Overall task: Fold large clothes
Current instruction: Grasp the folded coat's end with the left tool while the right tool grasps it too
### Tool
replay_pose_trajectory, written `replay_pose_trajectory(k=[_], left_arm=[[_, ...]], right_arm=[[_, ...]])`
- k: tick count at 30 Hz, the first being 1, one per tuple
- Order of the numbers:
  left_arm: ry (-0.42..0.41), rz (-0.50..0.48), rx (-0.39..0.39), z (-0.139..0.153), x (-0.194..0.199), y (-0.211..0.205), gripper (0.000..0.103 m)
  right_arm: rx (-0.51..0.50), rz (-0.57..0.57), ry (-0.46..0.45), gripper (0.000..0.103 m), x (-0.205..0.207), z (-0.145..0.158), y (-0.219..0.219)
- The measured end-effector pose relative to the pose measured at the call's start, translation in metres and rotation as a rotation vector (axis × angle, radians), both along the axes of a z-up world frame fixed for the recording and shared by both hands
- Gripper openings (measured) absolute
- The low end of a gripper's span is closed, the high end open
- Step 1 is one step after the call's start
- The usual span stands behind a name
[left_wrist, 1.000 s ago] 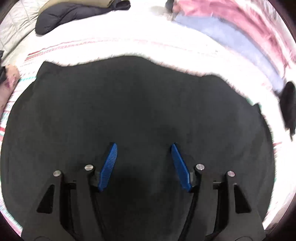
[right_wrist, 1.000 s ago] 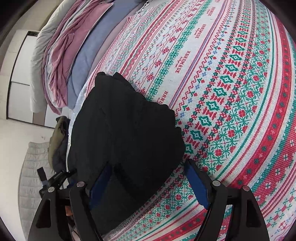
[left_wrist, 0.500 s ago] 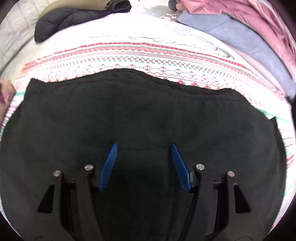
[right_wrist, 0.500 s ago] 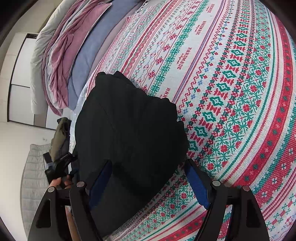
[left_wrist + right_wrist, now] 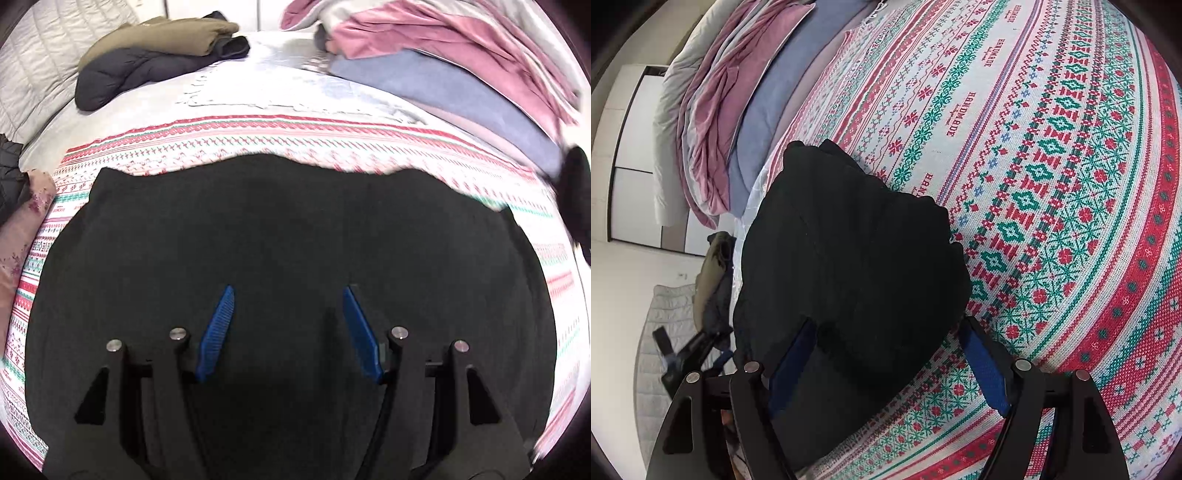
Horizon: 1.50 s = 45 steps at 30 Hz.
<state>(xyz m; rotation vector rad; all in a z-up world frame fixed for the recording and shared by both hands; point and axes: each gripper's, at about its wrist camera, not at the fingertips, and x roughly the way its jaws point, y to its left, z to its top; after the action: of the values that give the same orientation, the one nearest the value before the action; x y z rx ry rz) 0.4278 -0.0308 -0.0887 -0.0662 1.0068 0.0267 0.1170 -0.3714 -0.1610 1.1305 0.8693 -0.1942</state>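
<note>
A large black garment (image 5: 280,229) lies spread flat on the patterned red, green and white bedspread (image 5: 258,136). My left gripper (image 5: 288,290) hovers over its near middle, blue pads (image 5: 218,328) wide apart and nothing pinched between them. In the right wrist view the same garment (image 5: 849,258) shows as a bunched dark heap on the bedspread (image 5: 1052,184). My right gripper (image 5: 888,323) is open and straddles its near corner. The cloth lies loosely between the fingers and covers the tip of the left one.
Folded olive and dark navy clothes (image 5: 155,51) sit at the bed's far left. Pink, blue and grey bedding (image 5: 461,66) is piled at the far right. A pink floral cloth (image 5: 22,229) lies at the left edge. Beyond the bed are a quilted grey mat (image 5: 665,317) and a white wardrobe (image 5: 635,147).
The left gripper has drawn back and tilted, so more bedspread and the clothes pile show beyond the garment's far edge. The right gripper and the cloth between its fingers have not moved.
</note>
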Motion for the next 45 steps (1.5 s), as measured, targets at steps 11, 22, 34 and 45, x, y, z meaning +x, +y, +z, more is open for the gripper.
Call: replay_pose_trajectory(k=[11,22,34,45], left_arm=[[0.065,-0.015,0.066,-0.042,-0.001,-0.004,0.064],[0.053,-0.184,0.084,-0.018,-0.092,-0.018,0.064],[0.052,-0.131,0.086,-0.021,-0.140,0.003,0.078],[0.059,-0.143,0.058,-0.040,-0.171,0.002,0.080]], right_arm=[[0.001,0.019,0.000,0.082,0.003,-0.001,0.003],[0.002,0.022,-0.004,0.082,0.004,-0.001,0.003],[-0.026,0.038,-0.008,0.082,0.009,0.000,0.008],[-0.081,0.059,-0.027,0.084,0.015,0.004,0.028]])
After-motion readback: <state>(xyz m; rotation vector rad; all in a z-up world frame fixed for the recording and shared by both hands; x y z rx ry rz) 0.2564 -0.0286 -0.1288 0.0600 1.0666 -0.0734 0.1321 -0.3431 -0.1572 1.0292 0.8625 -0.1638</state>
